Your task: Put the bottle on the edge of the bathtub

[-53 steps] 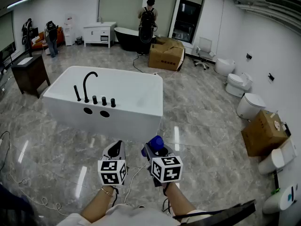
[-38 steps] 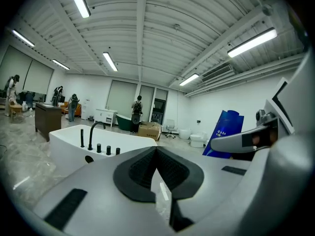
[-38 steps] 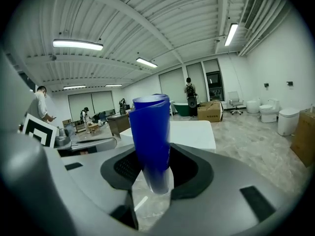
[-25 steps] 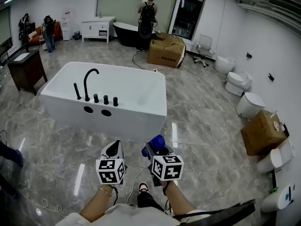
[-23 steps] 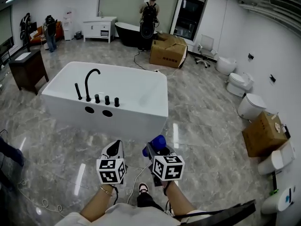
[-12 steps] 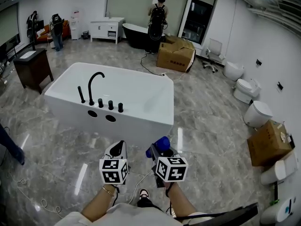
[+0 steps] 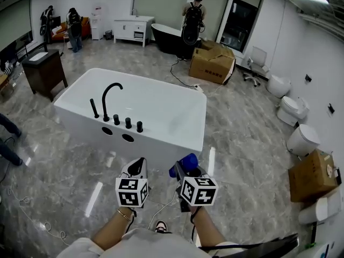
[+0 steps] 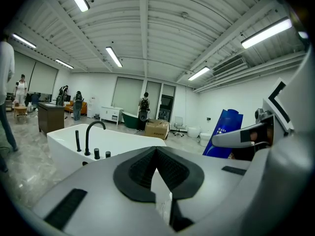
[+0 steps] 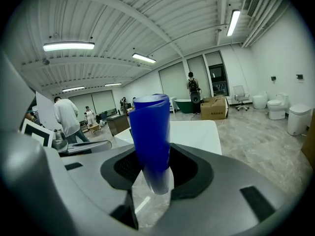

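A white bathtub [image 7: 177, 98] with a black faucet [image 7: 110, 93] stands on the marble floor ahead of me. My right gripper [image 7: 184, 171] is shut on a blue bottle [image 7: 185, 162], held upright a short way before the tub's near wall. In the right gripper view the blue bottle [image 9: 150, 136] stands between the pads, with the tub [image 9: 197, 134] behind it. My left gripper [image 7: 137, 168] hangs beside it, shut and empty. In the left gripper view the bathtub [image 8: 118, 136] lies ahead and the bottle [image 8: 224, 132] shows at the right.
A dark wooden cabinet [image 7: 44, 71] stands left of the tub. Cardboard boxes [image 7: 212, 63] and a black tub [image 7: 169, 39] lie beyond it, near a person with a backpack [image 7: 192, 18]. Toilets [image 7: 303, 140] and another box [image 7: 314, 176] line the right wall. A cable [image 7: 21, 214] trails on the floor.
Both grippers and the view have advanced toward the bathtub, which now sits nearer and larger. The bottle stays in the right gripper's grip.
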`<state>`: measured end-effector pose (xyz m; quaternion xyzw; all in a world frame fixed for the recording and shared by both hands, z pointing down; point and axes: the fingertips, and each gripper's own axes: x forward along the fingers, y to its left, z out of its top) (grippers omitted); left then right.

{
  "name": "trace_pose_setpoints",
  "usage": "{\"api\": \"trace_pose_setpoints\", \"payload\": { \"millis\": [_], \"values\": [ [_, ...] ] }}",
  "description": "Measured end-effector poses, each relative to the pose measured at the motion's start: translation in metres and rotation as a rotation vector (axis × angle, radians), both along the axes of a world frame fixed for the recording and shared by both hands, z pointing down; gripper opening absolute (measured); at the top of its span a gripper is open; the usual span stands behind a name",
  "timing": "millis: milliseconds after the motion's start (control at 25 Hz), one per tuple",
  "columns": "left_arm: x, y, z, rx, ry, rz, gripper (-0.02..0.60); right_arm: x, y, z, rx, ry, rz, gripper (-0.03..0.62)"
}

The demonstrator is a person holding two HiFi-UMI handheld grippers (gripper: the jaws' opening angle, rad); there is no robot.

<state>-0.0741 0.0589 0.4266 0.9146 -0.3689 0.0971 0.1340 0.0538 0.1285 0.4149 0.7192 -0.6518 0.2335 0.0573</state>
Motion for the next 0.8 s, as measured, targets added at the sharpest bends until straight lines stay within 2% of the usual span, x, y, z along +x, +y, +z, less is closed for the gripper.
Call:
{"api": "trace_pose_setpoints", "payload": {
  "millis": [280,800],
  "values": [
    [0.036,-0.025,-0.003,0.005,-0.021,-0.018,0.006,0.042,-0.027,-0.001,0.001,-0.019,-0.011,0.172],
    [0.070,-0.052,0.004,0.002,-0.042,-0.081,0.006,0.089,-0.061,0.006,0.004,-0.033,-0.059,0.172]
  ]
}}
